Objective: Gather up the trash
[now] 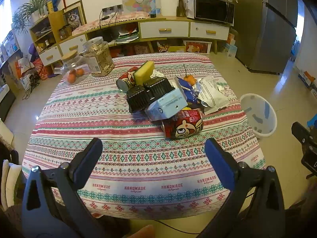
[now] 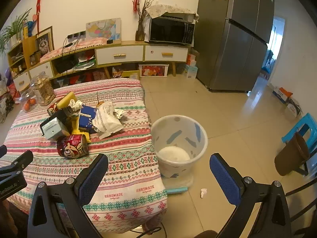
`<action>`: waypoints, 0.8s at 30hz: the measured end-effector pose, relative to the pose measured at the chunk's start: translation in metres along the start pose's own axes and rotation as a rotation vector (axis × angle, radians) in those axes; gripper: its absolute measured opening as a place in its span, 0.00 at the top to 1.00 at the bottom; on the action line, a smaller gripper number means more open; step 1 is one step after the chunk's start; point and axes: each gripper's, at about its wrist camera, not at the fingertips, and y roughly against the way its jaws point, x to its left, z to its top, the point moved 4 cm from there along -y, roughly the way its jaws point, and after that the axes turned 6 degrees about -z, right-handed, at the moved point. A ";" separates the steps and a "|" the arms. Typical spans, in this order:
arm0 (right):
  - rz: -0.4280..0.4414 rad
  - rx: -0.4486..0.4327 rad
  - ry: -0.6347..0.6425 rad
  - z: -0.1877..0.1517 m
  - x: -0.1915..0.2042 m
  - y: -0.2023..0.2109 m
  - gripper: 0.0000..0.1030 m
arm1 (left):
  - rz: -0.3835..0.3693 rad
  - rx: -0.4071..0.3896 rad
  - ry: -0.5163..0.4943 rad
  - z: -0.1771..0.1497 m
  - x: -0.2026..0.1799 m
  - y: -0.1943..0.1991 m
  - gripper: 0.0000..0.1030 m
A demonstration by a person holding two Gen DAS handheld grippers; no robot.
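A heap of trash lies mid-table on the patterned cloth (image 1: 118, 123): a red cartoon can (image 1: 183, 126) nearest me, a pale blue carton (image 1: 168, 104), black plastic trays (image 1: 148, 92), a yellow sponge (image 1: 144, 73), a second red can (image 1: 126, 79), a blue wrapper (image 1: 187, 90) and a white foil bag (image 1: 212, 95). My left gripper (image 1: 153, 144) hovers open over the near cloth, short of the can. My right gripper (image 2: 158, 162) is open above the table's right corner, beside the white bin (image 2: 179, 144) on the floor. The red can (image 2: 72, 146) lies to its left.
Two glass jars (image 1: 97, 57) and oranges (image 1: 74, 75) stand at the table's far left. A sideboard (image 1: 164, 29) with a microwave (image 1: 214, 10) lines the back wall, a fridge (image 2: 233, 39) stands right. A blue stool (image 2: 305, 127), a brown bin (image 2: 291, 156) and a paper scrap (image 2: 203, 192) are on the floor.
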 end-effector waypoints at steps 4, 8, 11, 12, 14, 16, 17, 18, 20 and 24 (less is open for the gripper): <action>0.000 0.000 -0.001 0.000 0.001 0.000 0.00 | -0.001 0.002 0.000 -0.001 -0.001 0.000 0.01; -0.001 0.000 0.002 0.000 0.001 0.000 0.00 | -0.005 0.009 0.003 0.000 0.000 -0.001 0.01; -0.001 -0.001 0.003 0.000 0.001 0.000 0.00 | -0.006 0.010 0.007 0.000 0.001 -0.001 0.01; -0.002 -0.001 0.002 0.000 0.001 0.000 0.00 | -0.007 0.010 0.007 0.000 0.001 -0.001 0.01; 0.000 0.000 0.001 0.000 0.001 0.000 0.00 | -0.007 0.011 0.008 0.000 0.002 0.000 0.01; 0.000 0.001 0.002 0.000 0.001 0.000 0.00 | -0.008 0.011 0.010 0.001 0.002 -0.001 0.01; 0.000 0.001 0.002 0.000 0.001 0.000 0.00 | -0.008 0.011 0.010 0.001 0.003 -0.001 0.01; 0.001 0.001 0.002 0.000 0.001 0.000 0.00 | -0.008 0.011 0.009 0.001 0.003 -0.001 0.01; -0.001 0.000 0.003 0.000 0.002 0.000 0.00 | -0.009 0.010 0.010 0.001 0.003 -0.001 0.01; 0.000 0.002 0.002 0.000 0.002 0.000 0.00 | -0.009 0.011 0.009 0.001 0.003 -0.001 0.01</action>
